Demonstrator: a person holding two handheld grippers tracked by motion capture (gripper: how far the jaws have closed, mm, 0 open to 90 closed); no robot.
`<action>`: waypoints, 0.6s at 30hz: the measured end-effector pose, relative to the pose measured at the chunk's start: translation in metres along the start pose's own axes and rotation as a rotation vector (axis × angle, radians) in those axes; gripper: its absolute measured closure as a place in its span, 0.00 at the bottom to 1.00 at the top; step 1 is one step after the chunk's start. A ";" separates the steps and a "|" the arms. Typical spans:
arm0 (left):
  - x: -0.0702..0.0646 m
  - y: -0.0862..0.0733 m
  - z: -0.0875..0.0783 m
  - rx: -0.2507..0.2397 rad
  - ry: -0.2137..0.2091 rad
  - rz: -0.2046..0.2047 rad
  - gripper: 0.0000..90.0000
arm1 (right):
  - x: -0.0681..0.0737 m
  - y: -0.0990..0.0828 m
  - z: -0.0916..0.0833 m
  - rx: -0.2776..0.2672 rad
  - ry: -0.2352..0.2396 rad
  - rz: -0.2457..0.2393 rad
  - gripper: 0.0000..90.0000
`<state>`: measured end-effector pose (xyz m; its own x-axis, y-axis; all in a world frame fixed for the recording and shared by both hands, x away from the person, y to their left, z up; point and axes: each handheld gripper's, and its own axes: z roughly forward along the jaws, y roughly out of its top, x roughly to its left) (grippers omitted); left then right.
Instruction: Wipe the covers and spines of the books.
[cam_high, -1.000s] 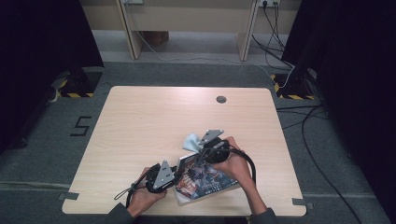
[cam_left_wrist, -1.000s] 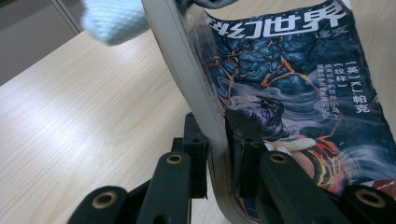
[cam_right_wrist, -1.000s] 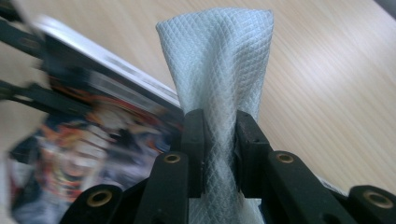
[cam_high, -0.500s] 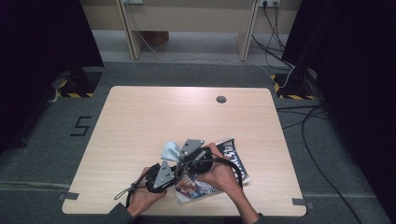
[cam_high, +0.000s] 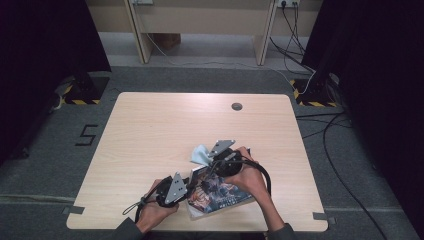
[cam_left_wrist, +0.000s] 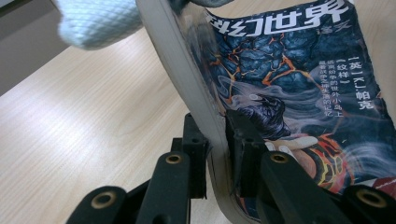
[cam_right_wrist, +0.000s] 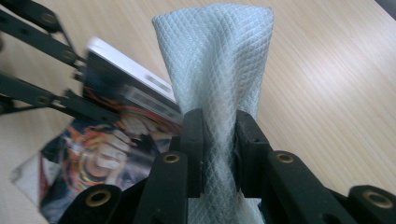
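The left gripper (cam_left_wrist: 217, 154), seen along its own two black jaws in the left gripper view, is clamped tight on the edge of a glossy paperback magazine (cam_left_wrist: 299, 88) with a dark cover of blue rock, orange cracks and white Chinese lettering; the pale page block curves up and away from between the jaws, and the printed cover spreads out to that gripper's right, lying partly over the light wooden table (cam_left_wrist: 93, 121). Beyond the jaw tips, up and to their left, a corner of a pale blue, diamond-textured cleaning cloth (cam_left_wrist: 95, 21) hangs in. In the right gripper view, the right gripper (cam_right_wrist: 218, 144) has its jaws pinched hard on that same cloth (cam_right_wrist: 219, 56), which stands up from between the pads as a folded, upright bundle that widens above them. To the left of this gripper and just behind the cloth lies the magazine (cam_right_wrist: 107, 140), its white spine edge uppermost, with the thin black jaw arms of the other gripper reaching in on it from the upper left. From the high view, the left gripper (cam_high: 187, 186) sits at the near edge of the table (cam_high: 150, 130), held in the person's left hand (cam_high: 150, 212), with the magazine (cam_high: 220, 195) just to its right; the right gripper (cam_high: 212, 161) is above the magazine's far corner, held in the right hand (cam_high: 250, 175), and the cloth (cam_high: 201, 155) sticks out from its tips towards the left, over the tabletop.
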<state>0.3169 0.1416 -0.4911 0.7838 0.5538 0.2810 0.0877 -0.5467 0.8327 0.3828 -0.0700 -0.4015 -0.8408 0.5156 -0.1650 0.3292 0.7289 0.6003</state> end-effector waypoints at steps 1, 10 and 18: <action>-0.001 0.000 0.000 0.001 0.004 0.006 0.87 | -0.003 -0.002 0.001 0.007 -0.010 0.008 0.85; -0.001 0.001 -0.001 0.004 0.008 0.021 0.86 | -0.035 -0.021 0.011 0.064 -0.041 0.075 0.85; -0.001 0.002 -0.002 -0.004 0.009 0.027 0.86 | -0.063 -0.035 0.022 0.123 -0.094 0.121 0.85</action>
<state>0.3148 0.1407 -0.4886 0.7801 0.5447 0.3078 0.0641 -0.5590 0.8267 0.4340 -0.1184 -0.4293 -0.7498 0.6384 -0.1738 0.4803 0.7059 0.5206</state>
